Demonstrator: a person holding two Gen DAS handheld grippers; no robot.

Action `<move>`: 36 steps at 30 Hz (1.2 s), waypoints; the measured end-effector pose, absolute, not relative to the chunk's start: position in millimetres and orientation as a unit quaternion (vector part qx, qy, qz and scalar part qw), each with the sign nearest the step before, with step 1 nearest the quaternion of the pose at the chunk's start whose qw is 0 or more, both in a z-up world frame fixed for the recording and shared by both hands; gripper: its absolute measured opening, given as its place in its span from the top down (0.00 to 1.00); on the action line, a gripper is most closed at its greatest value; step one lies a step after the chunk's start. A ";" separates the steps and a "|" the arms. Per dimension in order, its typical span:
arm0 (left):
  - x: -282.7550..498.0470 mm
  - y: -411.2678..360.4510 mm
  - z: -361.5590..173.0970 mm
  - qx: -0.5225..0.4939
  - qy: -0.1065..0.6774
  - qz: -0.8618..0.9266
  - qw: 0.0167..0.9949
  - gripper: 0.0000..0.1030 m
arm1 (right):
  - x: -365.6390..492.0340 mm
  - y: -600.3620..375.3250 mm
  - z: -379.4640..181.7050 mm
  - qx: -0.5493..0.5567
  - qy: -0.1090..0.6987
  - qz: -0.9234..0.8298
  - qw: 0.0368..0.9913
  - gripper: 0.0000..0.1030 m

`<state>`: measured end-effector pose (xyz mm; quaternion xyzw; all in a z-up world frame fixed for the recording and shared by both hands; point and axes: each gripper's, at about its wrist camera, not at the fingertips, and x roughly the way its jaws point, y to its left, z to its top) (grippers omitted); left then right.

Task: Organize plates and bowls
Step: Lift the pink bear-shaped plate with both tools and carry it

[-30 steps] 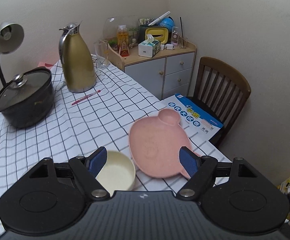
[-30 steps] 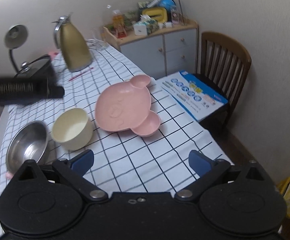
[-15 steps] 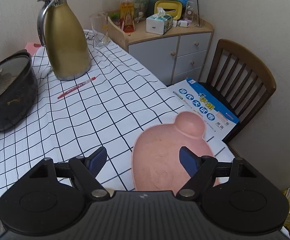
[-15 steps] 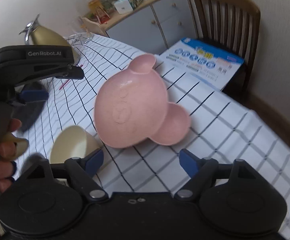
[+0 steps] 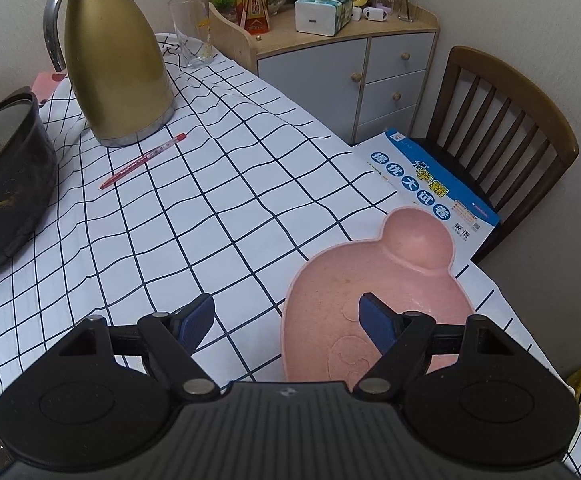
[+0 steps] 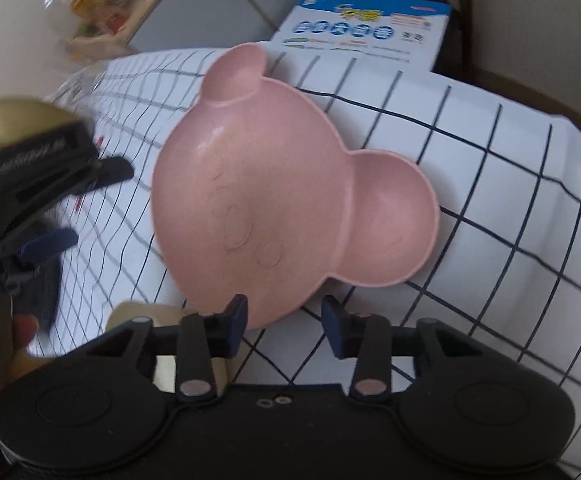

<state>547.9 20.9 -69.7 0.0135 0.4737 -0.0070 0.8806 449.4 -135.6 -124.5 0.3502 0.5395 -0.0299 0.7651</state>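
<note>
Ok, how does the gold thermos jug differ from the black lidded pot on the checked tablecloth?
The gold thermos jug is tall, narrow and shiny metal with a silver side handle; the black lidded pot is low, wide and dark. The jug narrows to a spout on top, while the pot has a flat glass lid. Both stand upright on the checked tablecloth, beside each other.

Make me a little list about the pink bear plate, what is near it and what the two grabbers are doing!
plate: pink bear plate, lying flat on the checked tablecloth, nothing in it
near it: cream bowl, booklet
far end: gold jug, red pen, black pot
left gripper: open, straddling the plate's rim
right gripper: jaws just been closing, plate's edge between them, not pinched
</note>
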 end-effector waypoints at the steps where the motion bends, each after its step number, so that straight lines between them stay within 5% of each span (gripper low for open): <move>1: 549.5 21.7 -71.3 0.013 0.474 -0.007 0.880 0.23 | 450.7 -136.8 -125.6 0.354 0.538 -0.036 0.764 0.63; 7: 555.3 25.9 -77.9 0.009 0.478 -0.010 0.878 0.23 | 455.8 -143.4 -134.6 0.372 0.539 -0.052 0.754 0.85; 22: 571.8 10.9 -115.4 -0.006 0.528 -0.082 0.845 0.60 | 473.0 -236.9 -125.5 0.266 0.551 0.047 0.790 0.92; 26: 572.9 0.7 -125.9 -0.005 0.543 -0.092 0.835 0.62 | 478.4 -253.2 -122.8 0.241 0.548 0.052 0.799 0.92; 29: 573.0 -3.1 -130.0 -0.011 0.546 -0.095 0.833 0.64 | 477.0 -252.4 -121.7 0.224 0.548 0.050 0.804 0.83; 36: 567.7 -10.7 -130.0 -0.018 0.542 -0.092 0.835 0.79 | 474.2 -246.8 -123.7 0.211 0.543 0.053 0.811 0.87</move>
